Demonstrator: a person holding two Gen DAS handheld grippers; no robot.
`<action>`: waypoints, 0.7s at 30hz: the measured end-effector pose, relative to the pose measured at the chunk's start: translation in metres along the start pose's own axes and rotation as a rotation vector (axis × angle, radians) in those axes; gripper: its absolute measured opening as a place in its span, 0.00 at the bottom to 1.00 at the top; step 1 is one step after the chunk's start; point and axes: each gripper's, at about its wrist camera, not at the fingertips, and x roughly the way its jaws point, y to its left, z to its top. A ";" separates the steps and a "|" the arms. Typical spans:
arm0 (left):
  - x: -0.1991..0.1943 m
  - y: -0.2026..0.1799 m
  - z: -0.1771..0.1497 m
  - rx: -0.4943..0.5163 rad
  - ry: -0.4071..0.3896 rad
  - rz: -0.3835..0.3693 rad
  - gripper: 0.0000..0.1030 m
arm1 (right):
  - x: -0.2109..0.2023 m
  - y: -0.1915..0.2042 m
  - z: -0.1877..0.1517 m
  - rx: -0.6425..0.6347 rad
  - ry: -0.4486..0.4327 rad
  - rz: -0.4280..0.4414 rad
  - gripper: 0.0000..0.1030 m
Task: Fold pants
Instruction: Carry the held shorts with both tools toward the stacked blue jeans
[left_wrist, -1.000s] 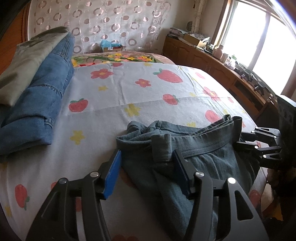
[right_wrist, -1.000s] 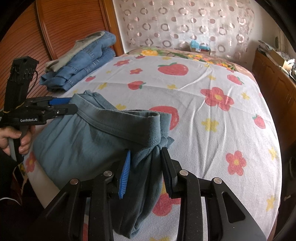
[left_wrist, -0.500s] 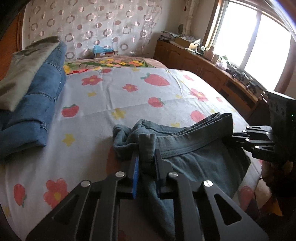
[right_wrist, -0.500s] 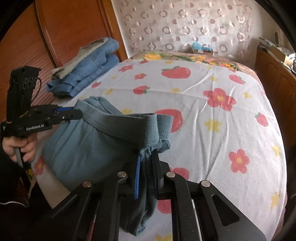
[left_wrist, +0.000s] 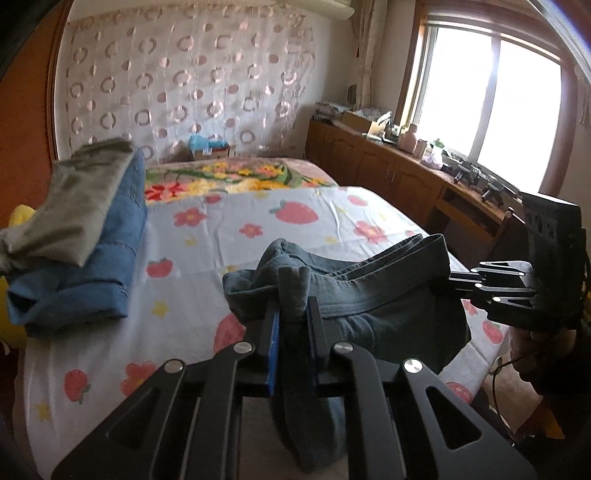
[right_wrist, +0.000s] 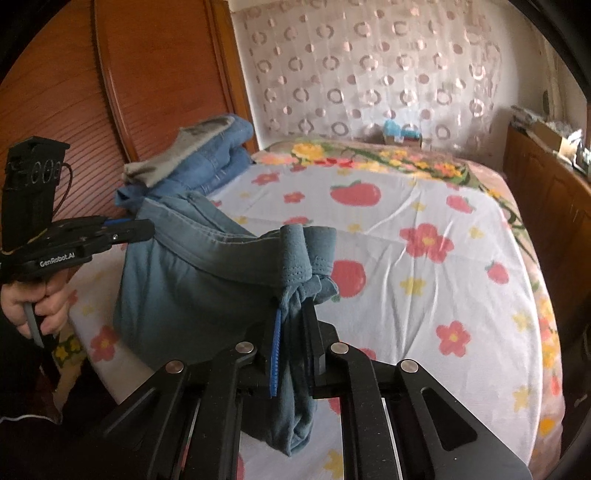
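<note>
Both hand-held grippers clamp the waistband of the blue-grey pants (left_wrist: 369, 295), lifted above the near edge of the bed.

The left hand-held gripper (left_wrist: 291, 314) pinches a bunched waistband end between narrow fingers; the right hand-held gripper (right_wrist: 295, 317) pinches the opposite end the same way, and the band stretches between them with the legs hanging down. Beyond lies the strawberry-and-flower bedsheet (right_wrist: 424, 206). Farther, at the bed's left edge by the wooden headboard (right_wrist: 147, 74), sits a stack of folded jeans (left_wrist: 122, 229) topped by an olive garment (left_wrist: 81, 199).
</note>
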 end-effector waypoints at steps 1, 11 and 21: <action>-0.002 -0.001 0.001 0.001 -0.007 0.004 0.09 | -0.002 0.002 0.001 -0.007 -0.006 -0.006 0.07; -0.036 -0.010 0.016 0.033 -0.093 0.032 0.09 | -0.025 0.011 0.024 -0.063 -0.075 -0.026 0.07; -0.062 0.000 0.043 0.046 -0.175 0.069 0.09 | -0.037 0.024 0.060 -0.126 -0.142 -0.029 0.07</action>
